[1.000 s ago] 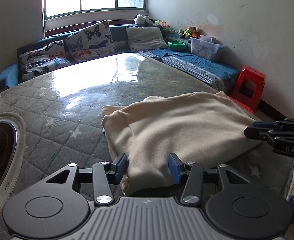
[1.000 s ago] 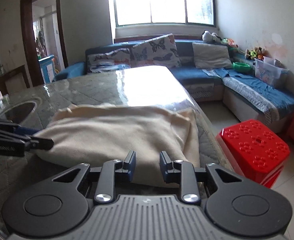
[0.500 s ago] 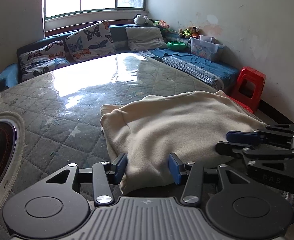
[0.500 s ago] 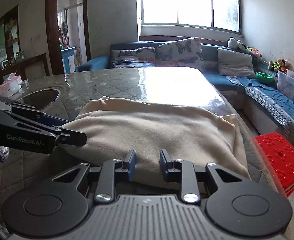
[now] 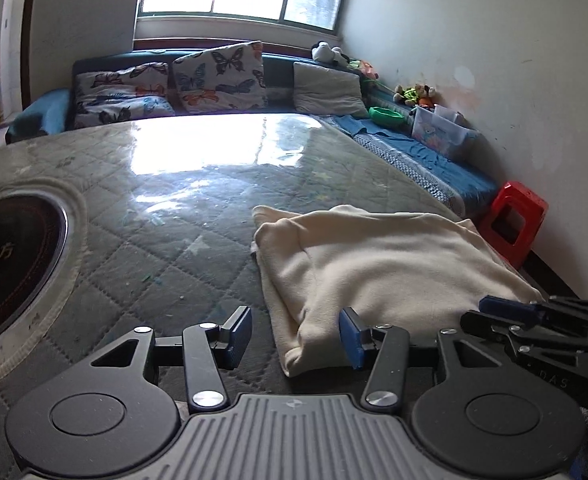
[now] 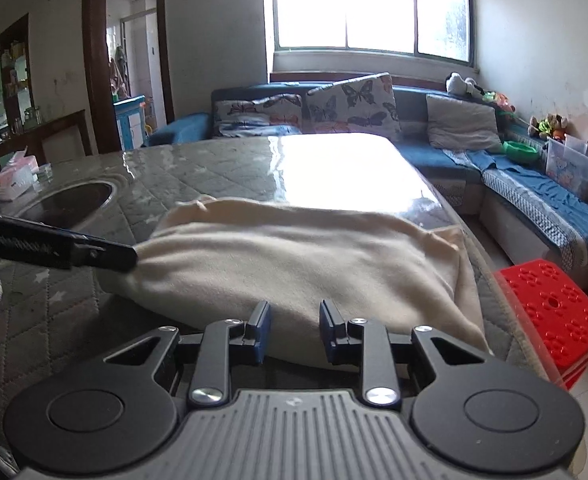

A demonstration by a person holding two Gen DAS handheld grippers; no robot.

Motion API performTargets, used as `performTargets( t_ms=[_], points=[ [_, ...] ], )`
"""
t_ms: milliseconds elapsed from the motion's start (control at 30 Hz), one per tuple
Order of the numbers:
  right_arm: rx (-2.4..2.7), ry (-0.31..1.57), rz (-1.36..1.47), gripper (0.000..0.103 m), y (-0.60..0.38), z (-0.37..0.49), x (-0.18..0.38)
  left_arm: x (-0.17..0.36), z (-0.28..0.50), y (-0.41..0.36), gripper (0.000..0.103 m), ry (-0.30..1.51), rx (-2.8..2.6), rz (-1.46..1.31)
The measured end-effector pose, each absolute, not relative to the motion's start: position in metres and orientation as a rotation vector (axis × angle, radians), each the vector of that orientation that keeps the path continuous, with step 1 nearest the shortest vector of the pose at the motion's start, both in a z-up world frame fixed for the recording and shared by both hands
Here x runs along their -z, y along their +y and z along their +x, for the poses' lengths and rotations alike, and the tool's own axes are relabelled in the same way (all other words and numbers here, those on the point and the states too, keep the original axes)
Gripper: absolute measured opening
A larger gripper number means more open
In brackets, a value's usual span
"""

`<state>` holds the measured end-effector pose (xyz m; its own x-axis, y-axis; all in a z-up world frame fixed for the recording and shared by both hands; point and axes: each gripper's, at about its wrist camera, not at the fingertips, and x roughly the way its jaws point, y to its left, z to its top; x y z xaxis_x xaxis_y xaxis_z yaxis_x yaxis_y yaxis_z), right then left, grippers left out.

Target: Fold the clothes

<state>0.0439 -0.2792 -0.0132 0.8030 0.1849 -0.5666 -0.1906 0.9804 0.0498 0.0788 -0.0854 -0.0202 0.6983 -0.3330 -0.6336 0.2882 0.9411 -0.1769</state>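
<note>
A cream garment (image 5: 382,264) lies folded in a thick rectangle on the quilted table (image 5: 173,216), near its right edge. My left gripper (image 5: 296,336) is open, its jaws either side of the garment's near left corner, low over the table. My right gripper (image 6: 291,330) is open at the garment's near edge (image 6: 294,272). The right gripper also shows at the right of the left wrist view (image 5: 534,328); the left gripper shows at the left of the right wrist view (image 6: 53,248), touching the garment's left corner.
A round hotplate (image 5: 9,256) is set into the table on the left. A tissue pack (image 6: 13,180) sits at the far left. A red stool (image 6: 550,312) stands on the floor beside the table's right edge. A blue sofa (image 6: 374,120) runs along the back and right.
The left gripper has opened wider and shifted left, so the garment's corner now lies between its jaws. The right gripper has moved closer beside it, still open.
</note>
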Motion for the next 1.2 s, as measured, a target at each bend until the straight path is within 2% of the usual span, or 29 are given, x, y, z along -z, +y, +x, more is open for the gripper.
performTargets(
  t_ms=[333,433,633,733,767,933,1033,1133,1200],
  points=[
    [-0.196,0.601,-0.026,0.029,-0.275,0.04,0.007,0.021,0.073,-0.086,0.055,0.741,0.334,-0.079],
    [-0.191,0.592,-0.026,0.042,-0.272,0.035,0.005,0.018,0.069,-0.085,0.061,0.737,0.341,-0.07],
    [-0.188,0.579,-0.023,0.048,-0.267,0.023,0.002,0.013,0.052,-0.085,0.077,0.716,0.349,-0.049],
    [-0.182,0.574,-0.023,0.069,-0.265,0.017,0.0,0.01,0.044,-0.084,0.084,0.7,0.356,-0.041],
    [-0.179,0.569,-0.026,0.07,-0.263,0.014,0.0,0.009,0.041,-0.084,0.087,0.695,0.358,-0.037],
    [-0.162,0.562,-0.021,0.075,-0.259,0.004,-0.002,0.007,0.027,-0.081,0.095,0.674,0.368,-0.015],
    [-0.148,0.554,-0.024,0.088,-0.256,-0.002,-0.003,0.005,0.02,-0.079,0.1,0.66,0.373,-0.011],
    [-0.142,0.541,-0.031,0.091,-0.252,-0.01,-0.004,0.003,0.012,-0.075,0.103,0.648,0.376,-0.012],
    [-0.125,0.53,-0.035,0.1,-0.249,-0.015,-0.005,0.003,0.008,-0.073,0.103,0.646,0.381,-0.012]
  ],
)
